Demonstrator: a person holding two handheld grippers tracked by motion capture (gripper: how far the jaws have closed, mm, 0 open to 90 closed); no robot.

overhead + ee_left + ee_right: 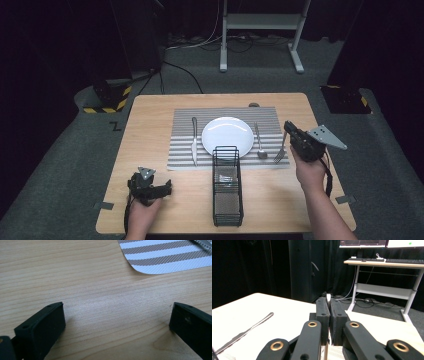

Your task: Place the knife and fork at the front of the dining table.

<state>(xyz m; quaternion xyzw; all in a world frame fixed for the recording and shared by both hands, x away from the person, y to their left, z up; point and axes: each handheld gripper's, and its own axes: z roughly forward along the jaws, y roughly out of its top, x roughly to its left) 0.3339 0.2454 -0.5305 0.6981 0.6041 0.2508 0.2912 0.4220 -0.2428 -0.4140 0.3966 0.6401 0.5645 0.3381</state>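
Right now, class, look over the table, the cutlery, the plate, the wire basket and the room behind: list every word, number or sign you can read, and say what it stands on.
None can be read on the plate, knife, spoon, fork, striped mat or wire basket.
Monitor on the far desk: lit lines, too small and blurred to read.
Yellow-and-black hazard stripes on a floor base: a warning pattern, no letters.

High view overlooks table (150, 115); tong cameras skim its surface.

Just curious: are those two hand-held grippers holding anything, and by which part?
The right hand-held gripper clamps the fork by its handle end; the left hand-held gripper holds nothing.
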